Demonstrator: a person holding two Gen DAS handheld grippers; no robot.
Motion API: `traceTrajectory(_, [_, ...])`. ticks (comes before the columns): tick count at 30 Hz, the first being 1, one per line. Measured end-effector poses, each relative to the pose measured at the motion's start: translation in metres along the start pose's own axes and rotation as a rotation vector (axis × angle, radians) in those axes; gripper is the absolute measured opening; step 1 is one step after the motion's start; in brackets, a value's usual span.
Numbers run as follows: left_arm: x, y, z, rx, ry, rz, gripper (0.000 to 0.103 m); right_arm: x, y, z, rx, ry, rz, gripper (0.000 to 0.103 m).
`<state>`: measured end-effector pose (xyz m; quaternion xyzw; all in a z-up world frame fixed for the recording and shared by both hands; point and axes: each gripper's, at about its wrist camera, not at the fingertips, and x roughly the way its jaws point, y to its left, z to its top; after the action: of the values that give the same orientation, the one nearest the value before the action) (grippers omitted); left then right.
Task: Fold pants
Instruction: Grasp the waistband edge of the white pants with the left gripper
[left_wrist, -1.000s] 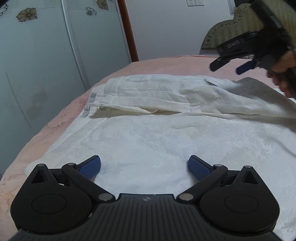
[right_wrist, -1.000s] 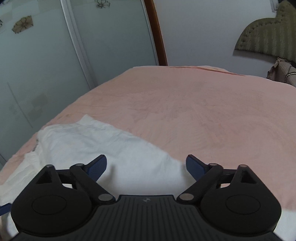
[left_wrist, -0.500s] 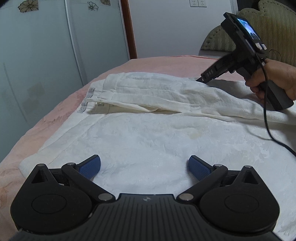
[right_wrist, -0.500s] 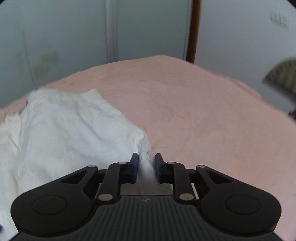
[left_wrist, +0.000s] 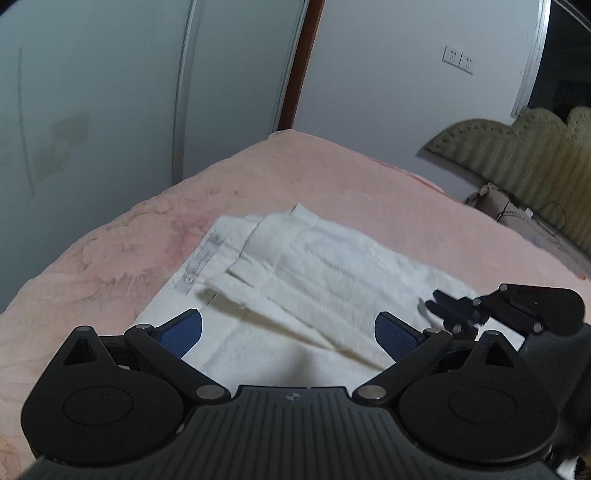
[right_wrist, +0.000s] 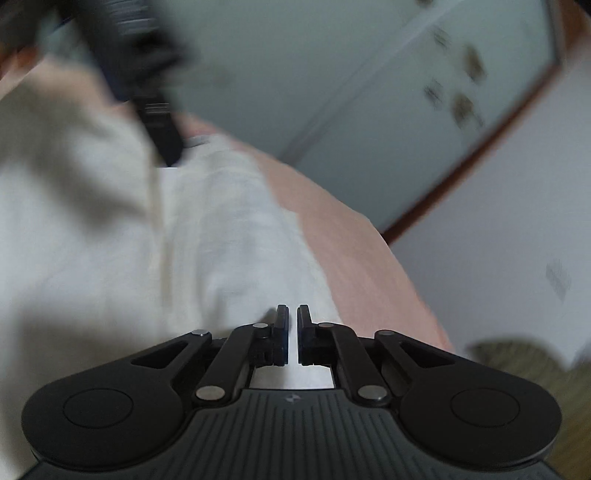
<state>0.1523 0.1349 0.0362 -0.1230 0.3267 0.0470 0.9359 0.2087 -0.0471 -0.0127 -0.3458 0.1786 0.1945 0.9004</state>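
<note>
The right tool (right_wrist: 292, 334) is clenched on an edge of the white woven pants (left_wrist: 332, 284), and in the left view it (left_wrist: 448, 312) sits at the right edge of the fold. The left tool (left_wrist: 288, 332) is released, fingers wide, hovering over the near layer. The pants lie part-folded on the pink bed (left_wrist: 295, 192). Carry the gripped edge low and flat, and align the hems before letting go. The right view is motion-blurred; how much cloth sits between the pads is unclear
</note>
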Motion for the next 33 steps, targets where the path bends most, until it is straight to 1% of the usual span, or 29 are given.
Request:
traceTrajectory(1, [-0.002,-0.002,-0.001,0.005,-0.010,-0.012,0.102,0.006,-0.020,-0.002,0.109,0.019,0.011,0.014])
traceTrajectory(2, [-0.003,-0.004,-0.004,0.017,-0.018,-0.017,0.102,0.014,-0.042,-0.004,0.215,0.045,0.038,0.033])
traceTrajectory(3, [-0.003,-0.007,-0.008,0.033,-0.016,-0.013,0.102,0.024,-0.066,-0.009,0.326,0.065,0.085,0.050])
traceTrajectory(4, [-0.001,-0.009,-0.012,0.051,-0.003,-0.006,0.102,0.034,-0.086,-0.015,0.415,0.083,0.144,0.088])
traceTrajectory(5, [0.003,-0.011,-0.016,0.070,0.016,-0.003,0.102,0.046,-0.107,-0.025,0.516,0.093,0.217,0.098])
traceTrajectory(6, [0.006,-0.011,-0.020,0.084,0.034,-0.003,0.102,0.057,-0.123,-0.036,0.600,0.102,0.278,0.097])
traceTrajectory(7, [0.008,-0.009,-0.023,0.092,0.049,-0.002,0.102,0.069,-0.136,-0.044,0.686,0.134,0.335,0.097])
traceTrajectory(9, [0.012,-0.004,-0.025,0.085,0.062,0.009,0.102,0.097,-0.153,-0.054,0.827,0.215,0.422,0.097])
traceTrajectory(10, [0.014,0.000,-0.025,0.080,0.067,0.018,0.102,0.110,-0.157,-0.060,0.871,0.244,0.465,0.097])
traceTrajectory(11, [0.015,0.003,-0.023,0.076,0.071,0.025,0.102,0.113,-0.158,-0.060,0.879,0.218,0.483,0.095])
traceTrajectory(12, [0.017,0.006,-0.021,0.071,0.072,0.032,0.102,0.113,-0.159,-0.062,0.882,0.203,0.521,0.082])
traceTrajectory(13, [0.019,0.010,-0.019,0.065,0.072,0.043,0.101,0.117,-0.159,-0.063,0.890,0.197,0.555,0.054])
traceTrajectory(14, [0.021,0.012,-0.016,0.060,0.074,0.053,0.101,0.117,-0.157,-0.061,0.886,0.190,0.586,0.029])
traceTrajectory(16, [0.025,0.018,-0.010,0.036,0.080,0.057,0.101,0.114,-0.149,-0.052,0.834,0.171,0.633,0.028])
traceTrajectory(18, [0.029,0.022,-0.001,-0.002,0.089,0.031,0.101,0.095,-0.134,-0.042,0.718,0.108,0.676,0.028])
traceTrajectory(19, [0.030,0.023,0.003,-0.020,0.091,0.018,0.101,0.082,-0.125,-0.036,0.664,0.082,0.673,0.029])
traceTrajectory(21, [0.032,0.024,0.010,-0.050,0.088,-0.008,0.101,0.058,-0.106,-0.025,0.551,0.055,0.634,0.030])
traceTrajectory(23, [0.034,0.021,0.020,-0.072,0.084,-0.034,0.101,0.038,-0.081,-0.017,0.390,0.037,0.606,0.030])
traceTrajectory(25, [0.036,0.014,0.032,-0.081,0.072,-0.064,0.101,0.027,-0.055,-0.012,0.230,0.040,0.530,0.030])
traceTrajectory(27, [0.040,0.002,0.049,-0.067,0.062,-0.077,0.101,0.018,-0.035,-0.008,0.112,0.027,0.452,0.030])
traceTrajectory(30, [0.053,-0.021,0.074,-0.027,0.064,-0.069,0.101,0.006,-0.006,-0.001,-0.068,0.009,0.344,0.031])
traceTrajectory(31, [0.059,-0.028,0.081,-0.021,0.074,-0.067,0.101,0.001,0.000,-0.001,-0.111,0.004,0.315,0.030])
traceTrajectory(33, [0.075,-0.042,0.094,0.001,0.119,-0.098,0.100,-0.003,0.006,-0.003,-0.150,-0.001,0.286,0.029])
